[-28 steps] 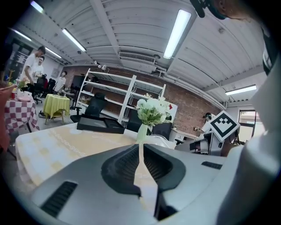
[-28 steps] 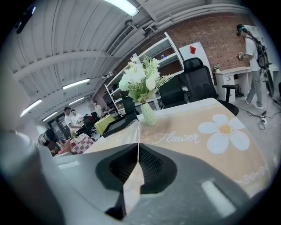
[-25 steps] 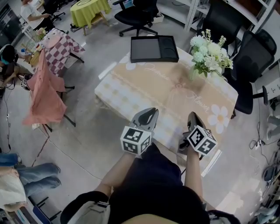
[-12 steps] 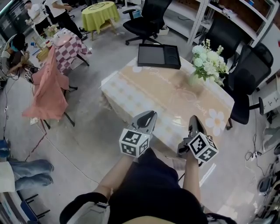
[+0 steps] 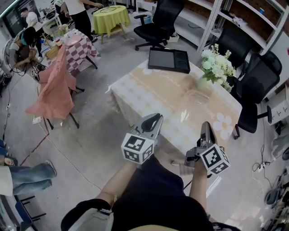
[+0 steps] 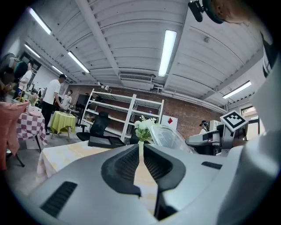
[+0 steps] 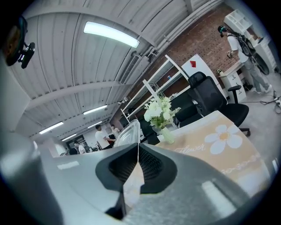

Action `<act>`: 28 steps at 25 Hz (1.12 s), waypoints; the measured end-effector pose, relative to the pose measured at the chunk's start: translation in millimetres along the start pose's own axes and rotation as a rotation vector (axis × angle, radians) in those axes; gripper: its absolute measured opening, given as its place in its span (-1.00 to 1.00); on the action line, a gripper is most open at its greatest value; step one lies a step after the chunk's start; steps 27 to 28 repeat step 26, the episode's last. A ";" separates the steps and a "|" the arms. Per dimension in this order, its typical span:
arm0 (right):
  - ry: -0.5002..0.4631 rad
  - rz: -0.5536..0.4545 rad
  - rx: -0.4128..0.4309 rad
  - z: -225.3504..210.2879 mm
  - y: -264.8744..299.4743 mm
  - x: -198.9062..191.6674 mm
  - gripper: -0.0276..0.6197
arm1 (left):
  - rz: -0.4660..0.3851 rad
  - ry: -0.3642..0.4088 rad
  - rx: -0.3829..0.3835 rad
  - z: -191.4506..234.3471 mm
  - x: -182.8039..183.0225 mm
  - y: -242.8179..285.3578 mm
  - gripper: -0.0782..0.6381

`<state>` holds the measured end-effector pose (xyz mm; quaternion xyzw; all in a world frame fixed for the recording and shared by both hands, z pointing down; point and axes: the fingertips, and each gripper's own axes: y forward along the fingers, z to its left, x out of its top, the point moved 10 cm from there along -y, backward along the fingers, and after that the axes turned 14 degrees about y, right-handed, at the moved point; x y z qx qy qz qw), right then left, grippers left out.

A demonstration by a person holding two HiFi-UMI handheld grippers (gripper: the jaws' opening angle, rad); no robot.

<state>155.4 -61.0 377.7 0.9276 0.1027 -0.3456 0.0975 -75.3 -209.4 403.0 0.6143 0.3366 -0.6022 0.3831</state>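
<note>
Both grippers are held side by side in front of the person, short of the table's near edge. My left gripper [image 5: 156, 117] [image 6: 140, 144] is shut with nothing between its jaws. My right gripper [image 5: 206, 125] [image 7: 138, 145] is also shut and empty. Both aim over a table with a beige flower-print cloth [image 5: 167, 94] [image 7: 210, 145]. A vase of white flowers [image 5: 216, 63] [image 6: 145, 126] [image 7: 160, 112] stands at its far right. A black tray [image 5: 169, 60] [image 6: 103, 141] lies at the far left corner. Each gripper shows at the edge of the other's view.
Black office chairs [image 5: 160, 20] [image 5: 255, 85] stand behind and right of the table. A chair draped in pink cloth [image 5: 52, 88], a checked table [image 5: 79, 45] and a yellow-green table [image 5: 110, 11] are to the left. People stand at the far left. White shelving [image 5: 235, 18] lines the back.
Both gripper views have tipped upward, so the table and flowers sit lower and smaller in them. In the head view the table's near edge has drawn a little further from the grippers. Both stay shut.
</note>
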 end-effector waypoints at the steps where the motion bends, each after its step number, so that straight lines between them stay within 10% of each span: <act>1: 0.004 -0.001 0.005 0.5 -3.7 -0.3 -0.89 | -0.001 0.001 0.002 -1.1 0.1 -3.3 -0.67; 28: 0.034 0.007 0.060 -7.9 -13.8 8.4 -0.89 | -0.030 0.010 -0.015 -20.2 1.7 11.1 -0.67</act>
